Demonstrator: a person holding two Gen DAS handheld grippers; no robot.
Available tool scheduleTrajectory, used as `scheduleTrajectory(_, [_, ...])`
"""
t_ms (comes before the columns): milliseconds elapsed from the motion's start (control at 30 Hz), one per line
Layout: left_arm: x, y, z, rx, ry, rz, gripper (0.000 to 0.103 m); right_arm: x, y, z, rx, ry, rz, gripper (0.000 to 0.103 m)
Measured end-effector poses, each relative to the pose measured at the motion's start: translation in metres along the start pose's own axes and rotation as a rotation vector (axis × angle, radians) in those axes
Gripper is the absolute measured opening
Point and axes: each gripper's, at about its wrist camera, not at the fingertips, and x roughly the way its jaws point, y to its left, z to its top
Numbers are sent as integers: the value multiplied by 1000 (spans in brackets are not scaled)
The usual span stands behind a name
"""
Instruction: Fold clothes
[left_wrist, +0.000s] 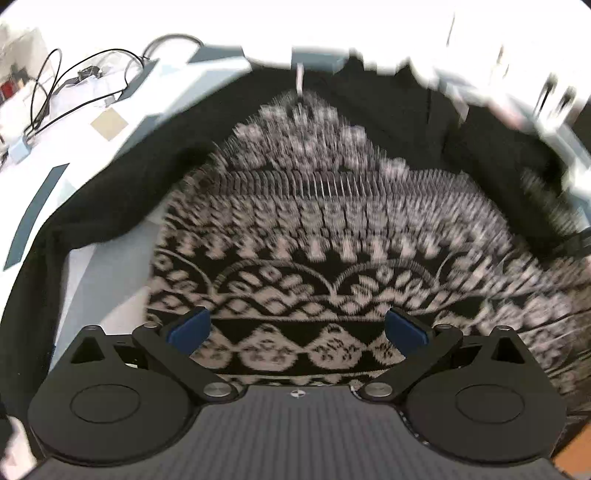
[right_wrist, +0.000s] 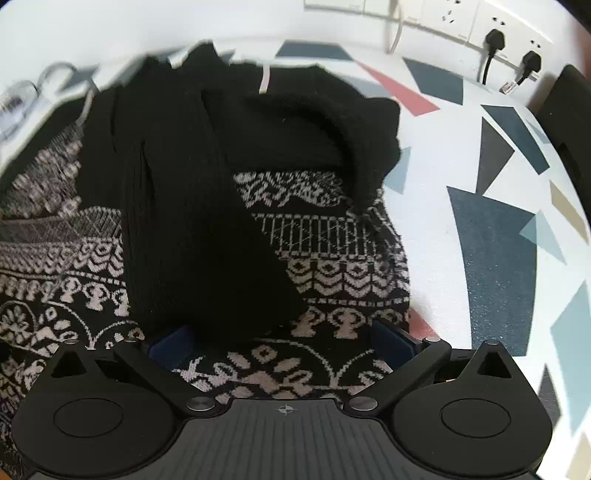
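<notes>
Sweater (left_wrist: 332, 229) lies flat on the worktop (right_wrist: 461, 166), black sleeve (right_wrist: 192, 221) folded across its patterned body; left gripper (left_wrist: 297, 328) and right gripper (right_wrist: 284, 341) hover over its hem, wide and empty, probably between folds.

The left gripper (left_wrist: 297, 330), jaws spread wide, hovers over the patterned sweater (left_wrist: 332, 236).

The sweater (right_wrist: 332, 266) is black knit with bands of pale beige-white ornament: scallops, arches, flower shapes and a fence-like stripe; its sleeve (right_wrist: 192, 221) is plain ribbed black. The table (right_wrist: 491, 236) is white with scattered navy, teal, grey, red and tan shards
</notes>
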Motion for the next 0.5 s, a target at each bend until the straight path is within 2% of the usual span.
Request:
scheduleTrajectory(67, [-22,31,-5,-79,-70,-104,102,0,6,5,18,28,5,102])
scheduleTrajectory(100, [-30,49,-9,-130,-84,-125,102,0,8,6,33,34,12,102])
scheduleTrajectory(200, [-32,104,-10,-325,-76,-127,102,-7,15,14,125,7,39,102])
scheduleTrajectory(333, [-27,163,-17,-657,-63,-111,93,-22,43,38,205,-66,86,96])
scheduleTrajectory(433, [-16,191,-17,-755,-64,-99,93,-41,77,56,160,-140,138,97])
scheduleTrajectory(500, [-5,191,-8,-699,-73,-94,94,-48,100,69,87,-189,132,100])
